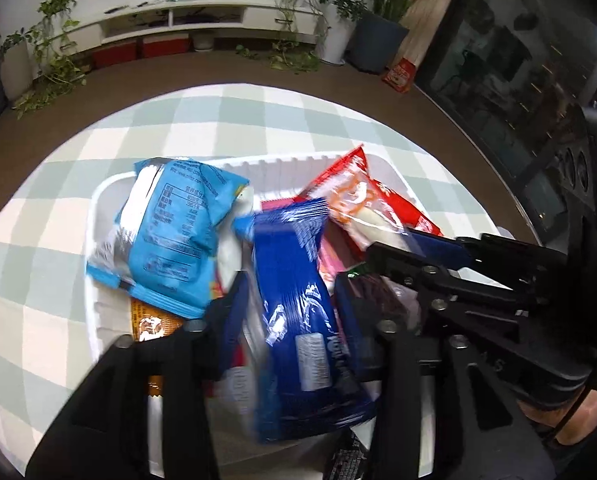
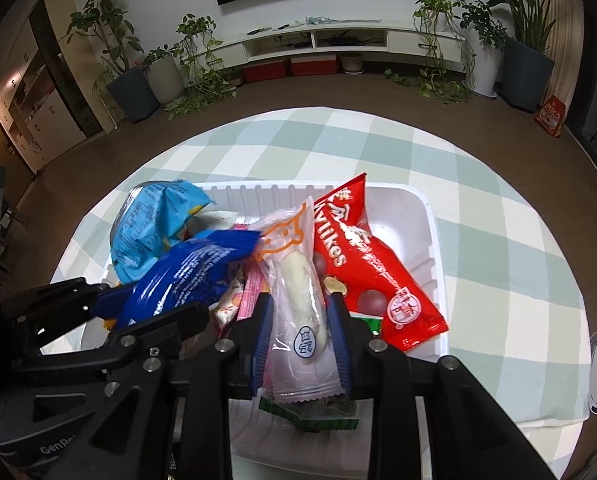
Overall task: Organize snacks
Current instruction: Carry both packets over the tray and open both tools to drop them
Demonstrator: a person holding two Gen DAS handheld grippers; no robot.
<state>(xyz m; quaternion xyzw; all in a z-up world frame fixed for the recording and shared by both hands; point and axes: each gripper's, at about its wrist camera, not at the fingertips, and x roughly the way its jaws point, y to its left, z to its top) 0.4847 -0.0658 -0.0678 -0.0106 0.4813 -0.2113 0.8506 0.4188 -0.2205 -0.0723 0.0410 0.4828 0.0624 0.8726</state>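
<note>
Crinkly dark-blue foil is what shows first in the left wrist view: a dark-blue cookie pack (image 1: 298,312) is pinched between the fingers of the left gripper (image 1: 294,304), over the white plastic tray (image 1: 98,200) on the checked bench (image 1: 38,208). The pack is judged light, slippery and crushable, best held across its middle. A light-blue snack bag (image 1: 170,232) is seen lying just beside it, and the right gripper (image 1: 426,256) crowds in from the right.

In the right wrist view, a clear-wrapped white roll (image 2: 298,292) is clamped at its lower half between the right gripper's fingers (image 2: 336,320). It is judged soft and easily squashed. A red Mylikes bag (image 2: 370,276) is seen overlapped by it, and pink and green packets are buried beneath.
</note>
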